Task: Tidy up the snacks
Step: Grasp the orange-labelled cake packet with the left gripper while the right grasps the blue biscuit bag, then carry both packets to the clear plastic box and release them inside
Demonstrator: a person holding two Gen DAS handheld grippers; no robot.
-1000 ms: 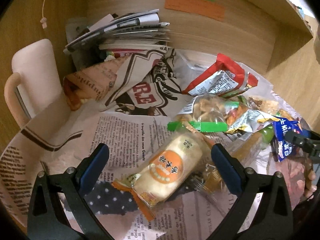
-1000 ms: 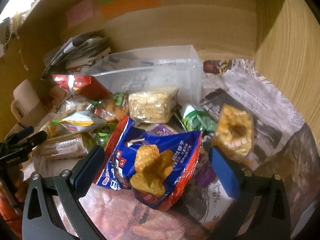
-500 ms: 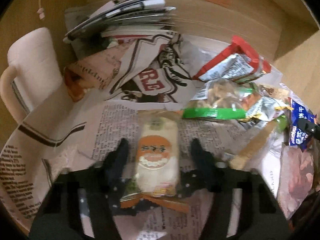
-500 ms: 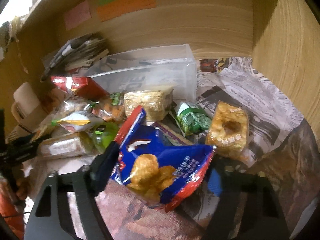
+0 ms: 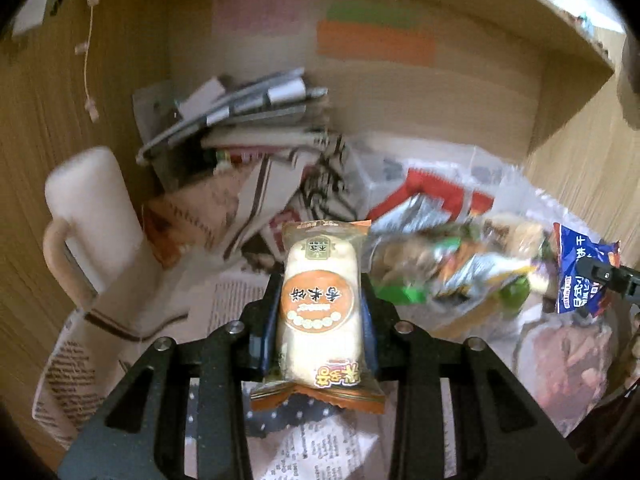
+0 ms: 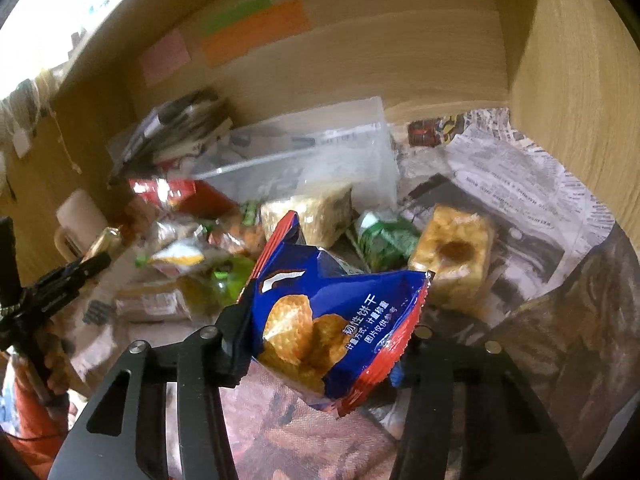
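My left gripper [image 5: 320, 320] is shut on a pale rice-cracker packet with an orange label [image 5: 320, 308] and holds it lifted above the newspaper. My right gripper [image 6: 324, 340] is shut on a blue and red biscuit bag [image 6: 332, 320], also lifted; that bag shows at the right edge of the left wrist view [image 5: 580, 272]. A pile of loose snack packets [image 5: 452, 256] lies on the newspaper, among them a red bag [image 6: 180, 194], a green packet [image 6: 384, 240] and two puffed-rice blocks [image 6: 456, 256]. A clear plastic bin [image 6: 320, 160] stands behind the pile.
Newspaper [image 5: 236, 304] covers the desk inside a wooden alcove. A stack of papers and magazines [image 5: 240, 120] lies at the back left. A cream mug [image 5: 92, 216] stands at the left. Sticky notes [image 6: 256, 32] hang on the back wall. The right wooden wall [image 6: 580, 80] is close.
Both grippers went from open to shut. The left closed on the rice-cracker packet and lifted it. The right closed on the blue biscuit bag and lifted it.
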